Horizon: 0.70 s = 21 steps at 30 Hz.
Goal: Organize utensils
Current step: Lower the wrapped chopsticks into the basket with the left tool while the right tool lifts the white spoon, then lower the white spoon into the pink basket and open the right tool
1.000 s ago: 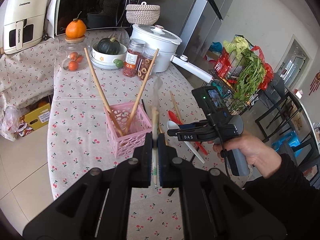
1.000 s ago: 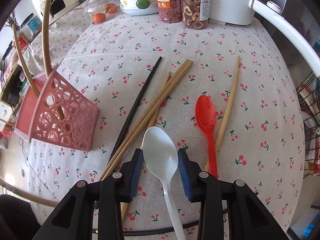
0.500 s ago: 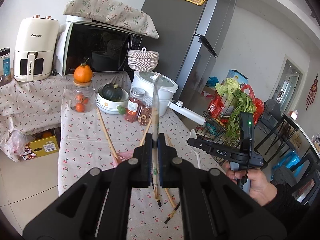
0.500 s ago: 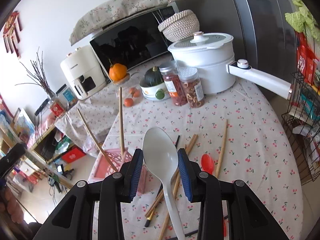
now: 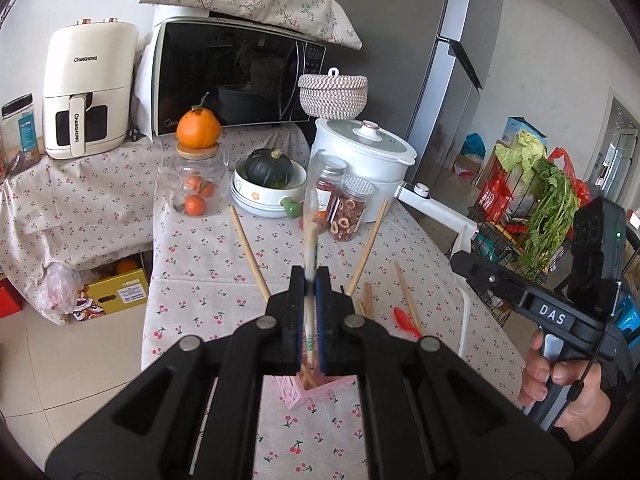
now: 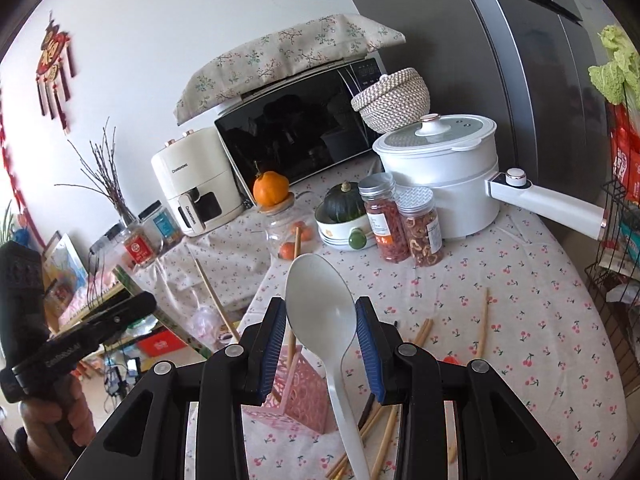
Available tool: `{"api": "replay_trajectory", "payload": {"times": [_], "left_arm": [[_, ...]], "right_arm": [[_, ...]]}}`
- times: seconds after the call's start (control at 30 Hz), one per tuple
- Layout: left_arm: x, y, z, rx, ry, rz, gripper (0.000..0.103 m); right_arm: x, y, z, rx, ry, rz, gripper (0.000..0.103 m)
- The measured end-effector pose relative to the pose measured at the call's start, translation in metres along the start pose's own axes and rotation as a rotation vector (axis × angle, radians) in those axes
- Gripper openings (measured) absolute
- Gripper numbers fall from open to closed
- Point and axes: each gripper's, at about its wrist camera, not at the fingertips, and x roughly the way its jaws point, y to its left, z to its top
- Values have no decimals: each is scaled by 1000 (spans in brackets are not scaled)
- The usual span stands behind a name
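Pink basket [image 5: 320,390]: two chopsticks [image 5: 249,249] stowed. Left hand-held gripper [image 5: 309,300] pinched pale stick-like utensil [image 5: 311,216]; right hand-held gripper [image 6: 321,336] clamped white spoon [image 6: 320,304]. Red spoon [image 5: 405,320], loose chopsticks [image 6: 482,322] remained on worktop [image 6: 540,320].

Your left wrist camera sits just behind its own fingers [image 5: 294,320], held above the near end of the tabletop [image 5: 200,256] and looking across it and slightly down toward the microwave [image 5: 232,76]. Your right wrist camera looks the same way from farther right, tilted. Both views share the pink basket [image 6: 292,396], white pot [image 6: 440,168], jars and microwave, and each catches the other hand.
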Motion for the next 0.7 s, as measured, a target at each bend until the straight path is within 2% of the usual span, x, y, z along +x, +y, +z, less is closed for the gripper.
{"api": "replay_trajectory", "payload": {"times": [0.13,0.17,0.23,0.27,0.3,0.43,0.57,0.7], "left_arm": [[22,1,-3,-15,51,0,6],[25,2,-4,-22,67,21,10],[25,4,-5,-51,87,45,25],[21,5,-5,-66,87,46,40],[16,6,-5,-79,85,54,51],[-2,16,-7,-130,98,37,58],[-15,30,-14,-176,131,63,74],[-26,38,-12,-166,111,100,79]], "right_arm": [[2,12,0,0,-37,22,36],[2,15,0,2,-44,26,36],[4,20,0,10,-55,36,36],[4,22,0,15,-63,40,36],[4,24,1,19,-70,45,36],[6,34,4,32,-97,66,36],[18,47,10,34,-118,67,36],[34,52,16,54,-142,78,36]]}}
